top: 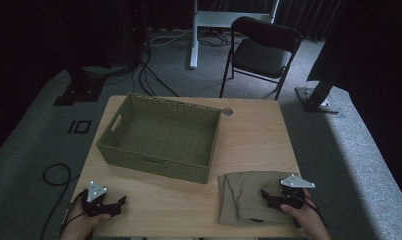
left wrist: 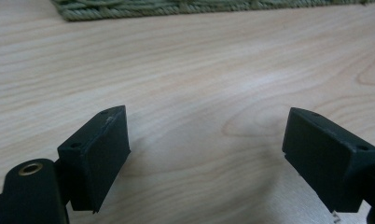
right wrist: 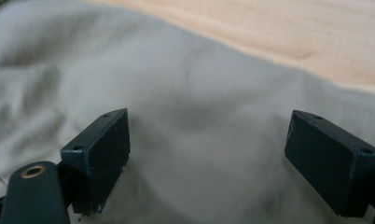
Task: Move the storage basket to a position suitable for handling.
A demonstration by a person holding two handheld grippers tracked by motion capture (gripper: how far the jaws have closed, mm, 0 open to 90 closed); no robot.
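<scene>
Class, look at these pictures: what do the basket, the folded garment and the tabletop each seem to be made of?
Basket: woven olive-green fibre or cord, matte; twisted strands show along its edge.
Folded garment: soft beige cloth, probably cotton; creases and seams show.
Tabletop: pale wood or wood-look laminate, smooth; printed or real grain, hard to tell.

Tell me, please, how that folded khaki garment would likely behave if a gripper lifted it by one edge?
The folded khaki garment would probably droop and unfold, since its soft creases look limp. It seems light, and pushed, it would likely bunch rather than slide across the wooden table.
</scene>
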